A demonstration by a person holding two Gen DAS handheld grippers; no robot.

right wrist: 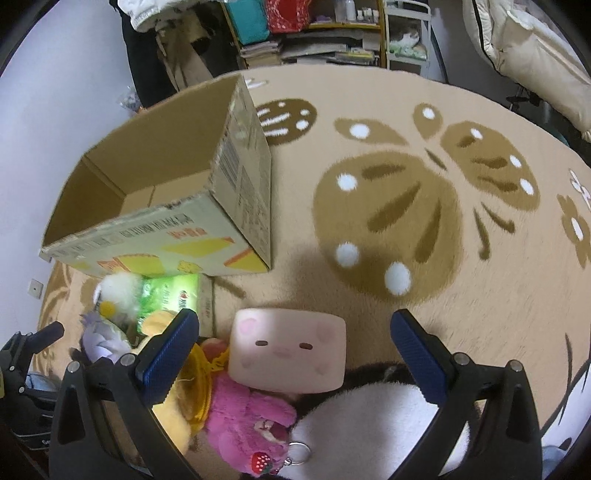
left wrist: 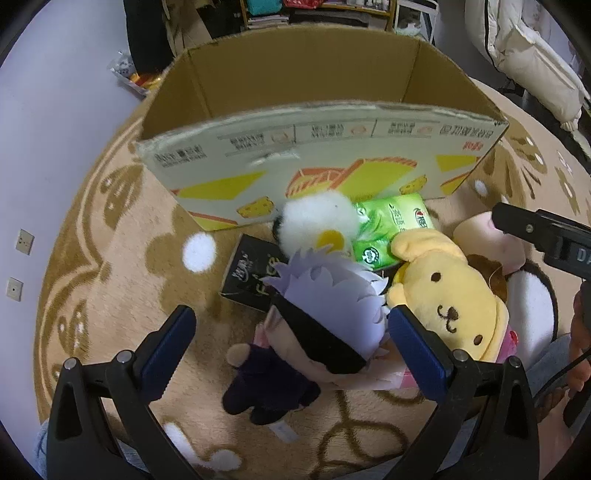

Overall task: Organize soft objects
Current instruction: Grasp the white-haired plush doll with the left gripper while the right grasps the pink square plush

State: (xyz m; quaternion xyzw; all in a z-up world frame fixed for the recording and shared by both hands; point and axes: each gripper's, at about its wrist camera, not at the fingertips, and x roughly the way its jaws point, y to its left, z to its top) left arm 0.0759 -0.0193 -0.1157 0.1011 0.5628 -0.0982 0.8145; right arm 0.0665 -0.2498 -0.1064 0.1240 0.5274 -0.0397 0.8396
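A heap of soft toys lies on the rug in front of an open cardboard box [left wrist: 317, 155] [right wrist: 155, 206]. My left gripper [left wrist: 291, 350] is open, its blue fingers on either side of a lilac-haired doll [left wrist: 325, 314] with a black blindfold. A yellow dog plush [left wrist: 450, 299] lies just right of it, a white fluffy toy [left wrist: 317, 221] and a green tissue pack [left wrist: 391, 229] behind. My right gripper [right wrist: 295, 354] is open above a pink square pig plush [right wrist: 288, 354], a magenta plush [right wrist: 247, 421] and a white-and-black plush [right wrist: 369, 428].
A black packet [left wrist: 251, 277] lies left of the doll. The round beige rug [right wrist: 406, 206] with brown butterfly patterns spreads to the right. Shelves [right wrist: 314, 33] and a padded coat [right wrist: 535, 55] stand at the back. The other gripper's body [left wrist: 546, 236] shows at the right edge.
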